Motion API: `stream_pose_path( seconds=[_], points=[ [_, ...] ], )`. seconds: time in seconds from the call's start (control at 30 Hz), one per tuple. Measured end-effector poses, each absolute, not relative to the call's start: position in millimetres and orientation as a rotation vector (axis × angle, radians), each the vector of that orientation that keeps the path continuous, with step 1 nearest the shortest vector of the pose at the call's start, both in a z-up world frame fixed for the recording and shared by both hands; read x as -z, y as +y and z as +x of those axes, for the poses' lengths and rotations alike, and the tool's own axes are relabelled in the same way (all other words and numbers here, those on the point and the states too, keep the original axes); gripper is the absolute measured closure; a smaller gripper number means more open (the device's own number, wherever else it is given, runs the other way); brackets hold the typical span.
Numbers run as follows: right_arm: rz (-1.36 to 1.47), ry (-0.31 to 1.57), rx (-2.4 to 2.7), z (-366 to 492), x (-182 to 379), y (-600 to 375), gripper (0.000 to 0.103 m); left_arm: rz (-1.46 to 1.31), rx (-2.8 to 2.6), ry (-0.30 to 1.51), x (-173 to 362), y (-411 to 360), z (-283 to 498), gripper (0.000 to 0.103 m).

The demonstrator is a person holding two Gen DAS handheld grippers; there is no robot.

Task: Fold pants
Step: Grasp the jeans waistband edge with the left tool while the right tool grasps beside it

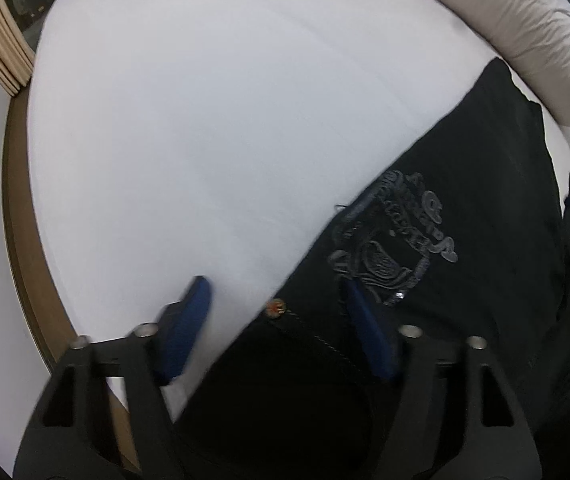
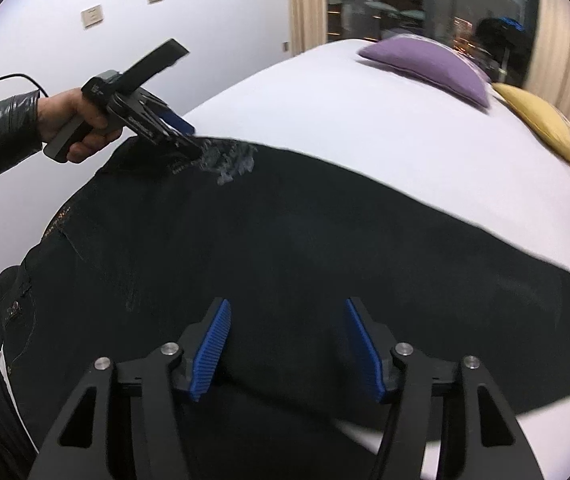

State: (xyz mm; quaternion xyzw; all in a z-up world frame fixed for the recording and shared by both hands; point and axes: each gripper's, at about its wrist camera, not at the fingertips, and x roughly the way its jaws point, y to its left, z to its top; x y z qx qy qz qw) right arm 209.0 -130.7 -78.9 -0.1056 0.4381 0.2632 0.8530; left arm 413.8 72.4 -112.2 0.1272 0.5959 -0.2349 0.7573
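Observation:
Black pants [image 2: 269, 240] lie spread across the white bed [image 1: 205, 120], one leg running to the right. A grey embroidered crest [image 1: 393, 240] marks a pocket, and a copper rivet [image 1: 276, 307] sits at the fabric's edge. My left gripper [image 1: 275, 284] is open and straddles that edge, one blue pad over the sheet and the other over the pants. In the right wrist view a hand holds the left gripper [image 2: 189, 142], tips down at the crest end. My right gripper [image 2: 288, 308] is open just above the middle of the pants, with dark fabric showing between its pads.
A pale pillow [image 1: 525, 28] lies past the pants' leg end. A purple cushion [image 2: 429, 64] and a yellow cushion [image 2: 545, 124] rest at the bed's far side. A wooden frame [image 1: 17, 220] borders the mattress. Curtains [image 2: 305, 0] and a dark window stand behind.

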Motion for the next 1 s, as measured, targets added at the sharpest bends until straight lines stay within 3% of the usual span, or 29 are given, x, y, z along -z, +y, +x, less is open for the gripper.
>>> stream_pose_path(
  seconds=[0.03,0.07,0.17,0.5,0.63,0.8,0.93,1.0],
  points=[
    [-0.23,0.917,-0.567,215.6,77.4,-126.7,0.044,0.278,0.517,1.307,110.9,71.7,415.2,0.07],
    [-0.247,0.917,-0.578,225.8,75.3,-120.9,0.044,0.269,0.528,1.314,109.0,70.8,416.7,0.078],
    [-0.279,0.919,-0.605,247.4,69.8,-110.1,0.045,0.299,0.509,1.289,104.2,66.0,406.3,0.091],
    [-0.454,0.911,-0.662,309.8,60.6,-66.1,0.045,0.369,0.451,0.982,57.3,66.4,328.2,0.094],
    [-0.555,0.932,-0.714,325.7,73.1,-43.7,0.058,0.381,0.446,0.913,46.9,68.2,312.4,0.094],
    [-0.601,0.976,-0.71,346.4,90.6,-31.9,0.059,0.358,0.453,0.89,47.5,77.7,293.7,0.094],
    [-0.587,1.019,-0.753,347.0,97.3,-27.2,0.093,0.354,0.452,0.885,53.1,70.0,284.6,0.094],
    [-0.58,1.014,-0.761,341.6,94.4,-27.1,0.095,0.352,0.445,0.879,53.7,69.6,286.3,0.094]
  ],
)
